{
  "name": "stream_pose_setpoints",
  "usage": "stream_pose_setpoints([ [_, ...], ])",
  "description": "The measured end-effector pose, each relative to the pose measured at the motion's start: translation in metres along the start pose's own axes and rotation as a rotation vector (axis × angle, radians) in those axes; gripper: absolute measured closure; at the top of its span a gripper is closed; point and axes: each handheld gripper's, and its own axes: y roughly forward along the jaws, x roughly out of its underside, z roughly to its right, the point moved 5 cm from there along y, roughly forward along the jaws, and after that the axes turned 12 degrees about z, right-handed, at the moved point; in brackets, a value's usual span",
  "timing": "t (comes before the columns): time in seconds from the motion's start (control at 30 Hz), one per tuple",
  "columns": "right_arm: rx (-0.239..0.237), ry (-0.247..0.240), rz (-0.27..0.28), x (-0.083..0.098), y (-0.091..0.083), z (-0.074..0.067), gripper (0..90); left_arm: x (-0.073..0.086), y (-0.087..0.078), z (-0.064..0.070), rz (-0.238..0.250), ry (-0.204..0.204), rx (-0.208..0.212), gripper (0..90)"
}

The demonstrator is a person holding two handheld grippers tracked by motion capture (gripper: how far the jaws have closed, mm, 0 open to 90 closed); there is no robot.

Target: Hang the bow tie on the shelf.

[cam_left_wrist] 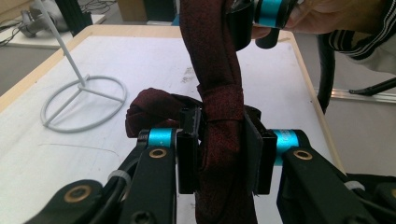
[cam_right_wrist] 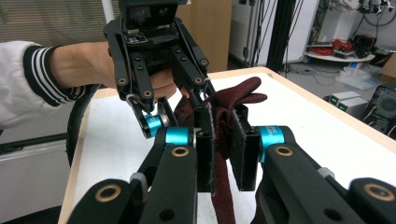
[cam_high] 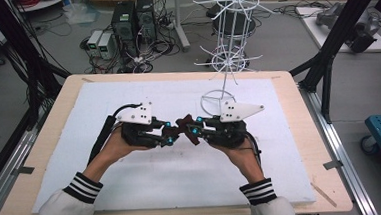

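Above the middle of the white foam board [cam_high: 133,181], the left gripper [cam_high: 169,137] and right gripper [cam_high: 193,127] face each other, each pinching the dark red knotted fabric tie [cam_high: 184,125] between them. A white wire rack [cam_high: 227,45] stands far right.

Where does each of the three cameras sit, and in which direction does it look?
High view: above the person's side, looking forward and down on the table; both forearms, the left gripper and right gripper show.
Left gripper view: rides on the left gripper, looking along its jaws at the dark red cloth strip and the white wire stand.
Right gripper view: rides on the right gripper, facing the left hand.
All three share the cloth strip.
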Motion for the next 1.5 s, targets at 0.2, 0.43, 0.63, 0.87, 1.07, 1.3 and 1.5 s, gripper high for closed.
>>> stream_pose_setpoints([
  [0.2,0.009,-0.008,-0.008,0.0,0.0,-0.001,82.9,0.001,0.001,-0.002,-0.003,-0.019,-0.009,67.4],
  [0.43,0.031,-0.014,0.015,-0.003,-0.005,0.001,83.0,0.004,-0.001,-0.015,0.003,0.014,-0.177,11.8],
  [0.63,0.071,-0.002,0.022,-0.005,-0.013,0.006,83.0,0.003,-0.011,-0.017,0.125,-0.05,-0.193,10.1],
  [0.87,0.102,-0.006,0.035,-0.007,-0.019,0.009,83.0,0.006,-0.017,-0.017,0.123,-0.048,-0.24,1.7],
  [1.07,0.138,-0.008,0.057,-0.01,-0.029,0.013,83.0,0.008,-0.027,-0.016,0.139,-0.034,-0.266,1.7],
  [1.3,0.185,-0.008,0.075,-0.011,-0.044,0.02,83.0,0.007,-0.042,-0.01,0.16,0.008,-0.33,1.7],
  [1.5,0.233,-0.009,0.085,-0.013,-0.058,0.027,82.9,0.02,-0.061,-0.008,0.173,0.004,-0.379,1.7],
])
